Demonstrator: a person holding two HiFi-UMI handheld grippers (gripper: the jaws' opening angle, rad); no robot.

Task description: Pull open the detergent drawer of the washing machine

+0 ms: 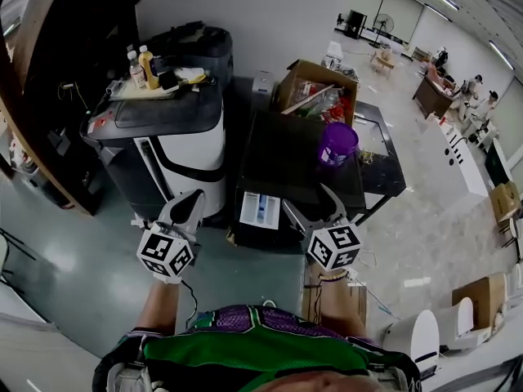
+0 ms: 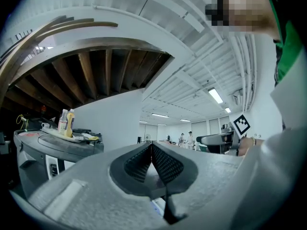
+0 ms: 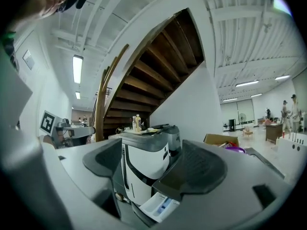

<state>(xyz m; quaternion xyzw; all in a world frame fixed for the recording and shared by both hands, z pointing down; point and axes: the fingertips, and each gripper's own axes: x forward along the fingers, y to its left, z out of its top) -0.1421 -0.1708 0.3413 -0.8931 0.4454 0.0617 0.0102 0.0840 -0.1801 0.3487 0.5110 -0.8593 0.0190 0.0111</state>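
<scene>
Drawer (image 1: 260, 209) out on black washer (image 1: 298, 158), grey floor (image 1: 65, 268), white walls (image 1: 245, 15); we see left tongs (image 1: 190, 202) clenched empty, right tongs (image 1: 315, 204) released.

Detergent drawer (image 1: 260, 209) juts out; floor (image 1: 73, 276) free.

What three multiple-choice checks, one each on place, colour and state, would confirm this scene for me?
1. Where is the purple tub? A on the washing machine; B on the floor; C in a gripper.
2. What colour is the detergent drawer inside? A red; B white with blue; C green.
3. How do the fingers of the right gripper stand? A shut on the drawer; B shut, empty; C apart, empty.
Key: 1 A, it stands on the dark top. 2 B, the pulled-out tray shows white and blue. 3 C, its own view shows a wide gap between them.
</scene>
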